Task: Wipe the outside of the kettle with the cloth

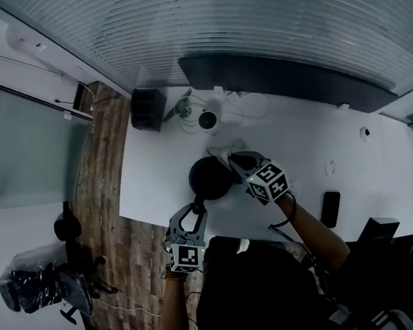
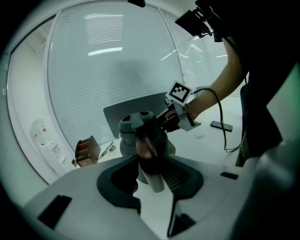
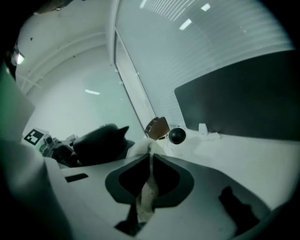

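A round, dark, matte kettle (image 1: 208,178) stands on a smooth white table (image 1: 313,148), not far in from the near edge. The left gripper (image 1: 197,209) reaches in over that edge. In the left gripper view its jaws are closed narrow on the kettle's handle (image 2: 151,161), which runs down from the grey lid (image 2: 137,120).

The right gripper (image 1: 233,163) is at the kettle's far right side. Its jaws are pinched tight on a pale, crumpled cloth (image 3: 145,191), and the bunched end of the cloth lies against the kettle's body.

Behind the kettle are a black box (image 1: 148,108), a small round object (image 1: 207,119) and loose thin cables. A flat dark phone (image 1: 330,209) lies near the front edge. The bare tabletop to the kettle's right is open.
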Tool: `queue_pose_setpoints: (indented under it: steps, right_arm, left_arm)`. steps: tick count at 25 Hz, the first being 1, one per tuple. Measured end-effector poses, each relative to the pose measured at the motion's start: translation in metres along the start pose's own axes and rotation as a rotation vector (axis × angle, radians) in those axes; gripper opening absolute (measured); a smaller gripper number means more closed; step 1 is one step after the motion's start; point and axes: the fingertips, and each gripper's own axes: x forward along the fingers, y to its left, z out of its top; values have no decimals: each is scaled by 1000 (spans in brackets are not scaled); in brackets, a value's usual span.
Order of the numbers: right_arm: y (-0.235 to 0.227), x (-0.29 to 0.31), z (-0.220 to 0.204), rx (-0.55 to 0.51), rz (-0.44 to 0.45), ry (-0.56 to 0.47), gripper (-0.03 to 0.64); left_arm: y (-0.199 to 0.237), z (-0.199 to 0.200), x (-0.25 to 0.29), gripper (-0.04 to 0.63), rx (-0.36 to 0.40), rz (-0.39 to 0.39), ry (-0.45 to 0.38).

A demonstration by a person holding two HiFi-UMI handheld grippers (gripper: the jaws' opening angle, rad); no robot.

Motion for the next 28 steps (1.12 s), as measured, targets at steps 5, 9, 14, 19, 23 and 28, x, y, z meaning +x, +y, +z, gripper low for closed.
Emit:
queue_pose_setpoints:
  steps: [5,9,14,19,23,28]
  right_arm:
    - [-15,14,-75,88,-21,147,25]
    - [-16,9,-89,148,-27,128,25]
    - [-22,-37,-28,156,-99,-74,25]
    - [-11,-74,44,-11,-76,-128,25]
    - [-5,-70,68,-101,-78,-98,25]
    - [15,-44,49,-114,-31,-17,25]
  left_arm:
    - [5,-2,-1,137,-5,21,12]
    - [12,-6,-1,137,17,30,28]
    - [13,-8,-5,137,71,-1,14]
    - [23,-11,-4,137,146,-81,-45]
    - [37,-16,-4,137,223,-197,-99]
    - [77,-22,1,135,324,-280,-120]
